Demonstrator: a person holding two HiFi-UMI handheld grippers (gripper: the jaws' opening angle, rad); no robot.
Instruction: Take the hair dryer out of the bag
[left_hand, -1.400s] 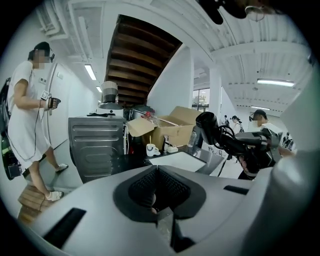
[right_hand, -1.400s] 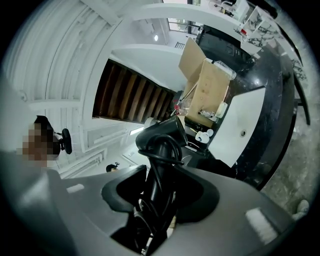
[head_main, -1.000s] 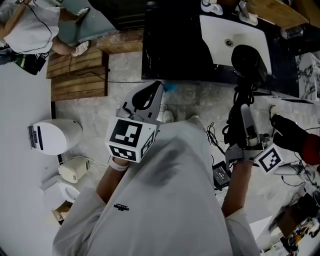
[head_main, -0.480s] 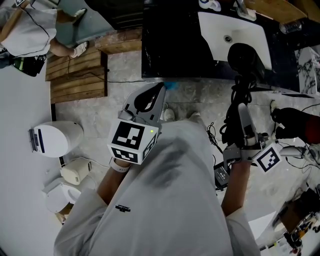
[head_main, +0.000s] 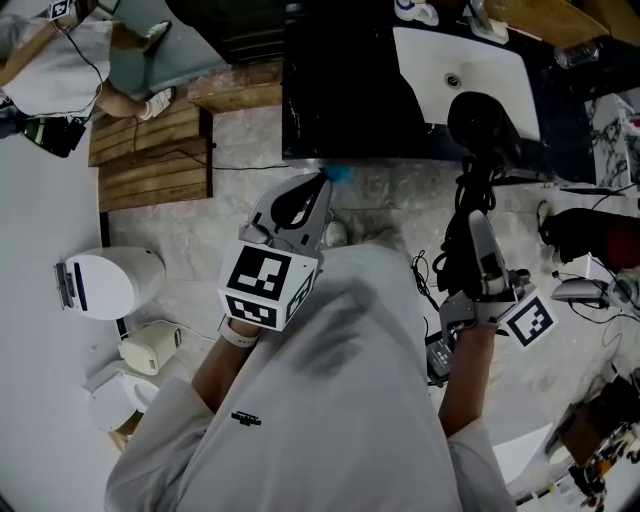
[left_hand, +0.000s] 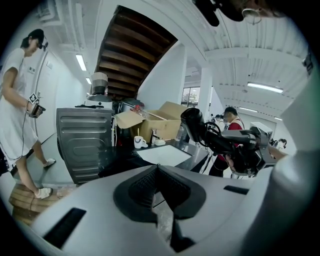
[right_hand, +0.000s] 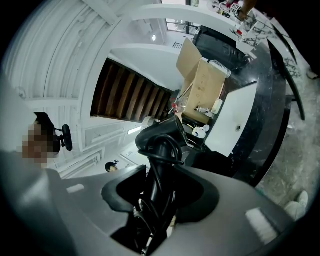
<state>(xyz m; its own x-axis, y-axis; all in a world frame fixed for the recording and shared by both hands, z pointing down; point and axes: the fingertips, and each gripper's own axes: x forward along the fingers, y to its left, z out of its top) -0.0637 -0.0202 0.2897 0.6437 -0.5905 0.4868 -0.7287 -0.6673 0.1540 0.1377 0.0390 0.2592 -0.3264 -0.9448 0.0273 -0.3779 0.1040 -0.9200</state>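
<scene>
My right gripper (head_main: 476, 218) is shut on the handle of a black hair dryer (head_main: 478, 122). The dryer's head hangs above the edge of the white sink (head_main: 500, 70). In the right gripper view the cord-wrapped handle (right_hand: 159, 165) fills the gap between the jaws of the right gripper (right_hand: 161, 172). My left gripper (head_main: 320, 185) is held in front of my chest, shut with nothing in it. The left gripper view shows the left gripper (left_hand: 157, 168) with its pads together, and beyond it the hair dryer (left_hand: 196, 125). No bag is in view.
A black counter (head_main: 350, 90) holds the sink, with a cardboard box (left_hand: 162, 115) behind it. Wooden pallets (head_main: 150, 140) lie at the left, and white appliances (head_main: 105, 280) stand on the stone floor. Cables (head_main: 438, 350) trail at my right. One person (head_main: 50, 55) stands top left, another (head_main: 590, 235) at the right.
Both grippers keep their places and their states. The view drifts a little, and the person at the right has shifted slightly.
</scene>
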